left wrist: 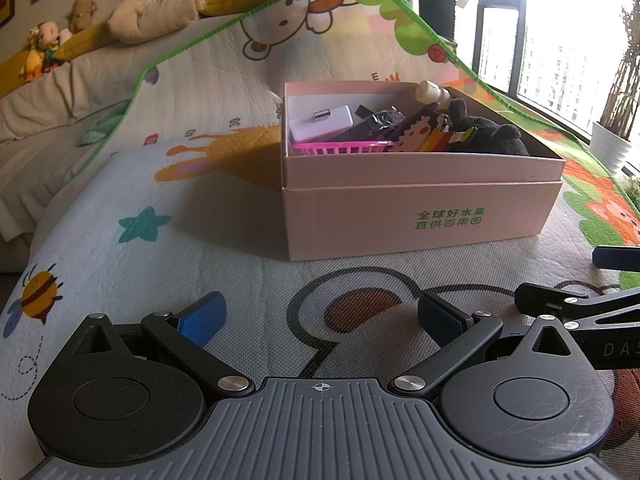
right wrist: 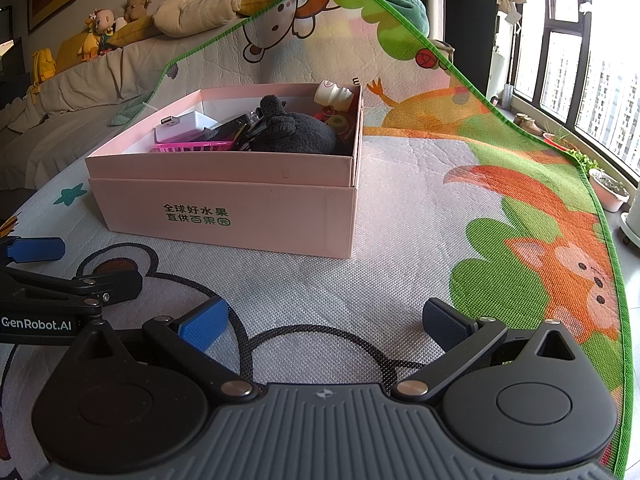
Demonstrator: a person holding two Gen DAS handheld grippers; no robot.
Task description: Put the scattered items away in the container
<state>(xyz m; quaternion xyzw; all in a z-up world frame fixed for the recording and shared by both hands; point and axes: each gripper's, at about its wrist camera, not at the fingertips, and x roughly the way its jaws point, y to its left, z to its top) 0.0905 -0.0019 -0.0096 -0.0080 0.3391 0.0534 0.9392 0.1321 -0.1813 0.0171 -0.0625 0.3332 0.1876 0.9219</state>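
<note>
- A pink cardboard box point(left wrist: 420, 216) with green Chinese lettering is sitting on a cartoon-printed play mat point(left wrist: 160, 208), just ahead of both claws.
- The box is acting as the container, and it is holding the gathered items: a white charger point(left wrist: 320, 122) with a metal plug, a pink plastic basket point(left wrist: 340, 147), a dark grey plush toy point(right wrist: 296, 132), a cartoon-faced card point(left wrist: 412, 136) and a small cream bottle point(right wrist: 334, 94) leaning in the far corner.
- The left claw point(left wrist: 320, 320) is hovering low over the mat with its blue pads point(left wrist: 202, 318) spread wide, gripping nothing.
- The right claw point(right wrist: 324, 324) is hovering beside it, likewise spread wide and carrying nothing.
- Each claw is showing at the edge of the other's view, so the two are sitting close together, side by side.
- No loose items are showing on the visible mat, so the tidying is probably finished or nearly so; both claws are likely resting apart from the box because nothing remains to carry.
- Behind the mat, a covered sofa point(right wrist: 80, 92) is holding stuffed animals point(right wrist: 120, 16), and bright windows point(right wrist: 580, 60) are standing to the right.
</note>
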